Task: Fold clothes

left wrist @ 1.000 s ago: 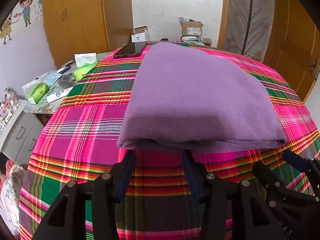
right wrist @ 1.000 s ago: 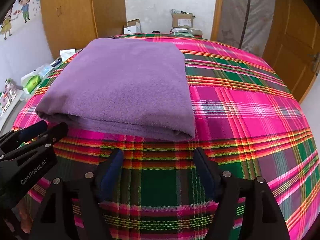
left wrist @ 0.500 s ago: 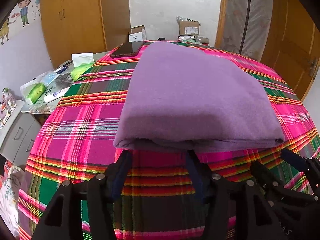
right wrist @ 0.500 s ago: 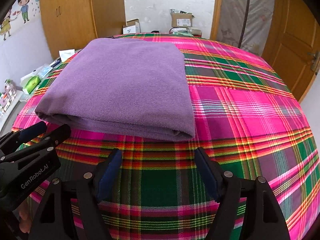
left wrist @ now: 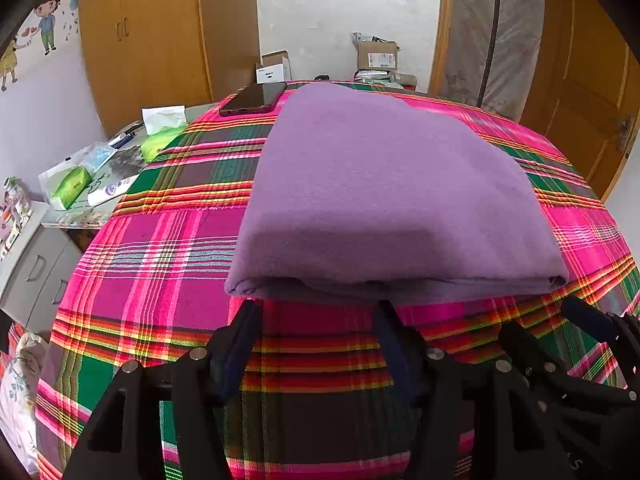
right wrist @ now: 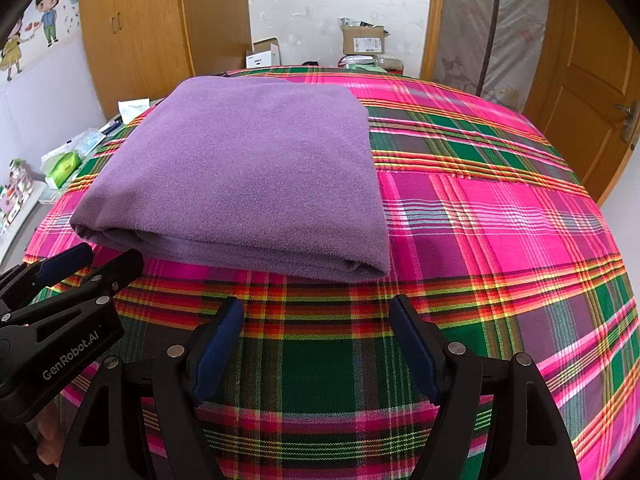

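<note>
A purple garment (left wrist: 384, 184) lies folded into a thick rectangle on the pink and green plaid cloth (left wrist: 160, 264); it also shows in the right wrist view (right wrist: 248, 176). My left gripper (left wrist: 318, 310) is open and empty, its fingertips just short of the garment's near edge. My right gripper (right wrist: 316, 308) is open and empty, a little back from the garment's near right corner. The left gripper also shows at the left of the right wrist view (right wrist: 92, 260), and the right gripper at the right of the left wrist view (left wrist: 544, 320).
A dark phone (left wrist: 254, 98) lies at the cloth's far left corner. A side cabinet (left wrist: 44, 264) on the left carries tissue packs (left wrist: 72, 186) and small items. Cardboard boxes (left wrist: 376, 56), a wardrobe (left wrist: 160, 40) and a door (right wrist: 592, 92) stand behind.
Both grippers have drawn back slightly from the garment's near edge. The garment has not moved and both grippers stay open.
</note>
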Tool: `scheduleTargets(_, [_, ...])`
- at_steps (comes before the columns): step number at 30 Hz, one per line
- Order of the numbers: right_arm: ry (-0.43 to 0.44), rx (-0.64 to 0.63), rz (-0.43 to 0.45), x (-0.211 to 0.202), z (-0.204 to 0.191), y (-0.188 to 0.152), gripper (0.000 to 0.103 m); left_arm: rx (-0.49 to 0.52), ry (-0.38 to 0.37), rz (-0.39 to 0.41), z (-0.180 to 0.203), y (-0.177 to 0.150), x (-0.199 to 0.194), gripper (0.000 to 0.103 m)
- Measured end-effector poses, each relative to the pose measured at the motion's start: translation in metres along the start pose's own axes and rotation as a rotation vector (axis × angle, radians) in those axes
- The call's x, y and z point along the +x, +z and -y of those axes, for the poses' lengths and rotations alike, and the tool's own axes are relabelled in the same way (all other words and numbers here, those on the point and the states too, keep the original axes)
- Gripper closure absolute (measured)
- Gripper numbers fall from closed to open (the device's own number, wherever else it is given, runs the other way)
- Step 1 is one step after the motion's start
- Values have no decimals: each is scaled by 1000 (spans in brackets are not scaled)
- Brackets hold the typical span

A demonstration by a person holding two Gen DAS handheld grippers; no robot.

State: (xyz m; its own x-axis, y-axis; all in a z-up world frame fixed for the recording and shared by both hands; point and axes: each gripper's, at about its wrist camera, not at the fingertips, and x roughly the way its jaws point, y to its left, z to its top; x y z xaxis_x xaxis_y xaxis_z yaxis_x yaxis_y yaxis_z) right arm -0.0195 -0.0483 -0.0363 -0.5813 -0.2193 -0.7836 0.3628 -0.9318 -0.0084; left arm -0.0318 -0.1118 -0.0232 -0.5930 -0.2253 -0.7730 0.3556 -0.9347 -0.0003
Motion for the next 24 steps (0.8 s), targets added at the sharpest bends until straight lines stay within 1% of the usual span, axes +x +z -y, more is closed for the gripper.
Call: scheduleTargets(24, [0,0,1,0,0,0,26,-1,2,2,0,-1,0,43])
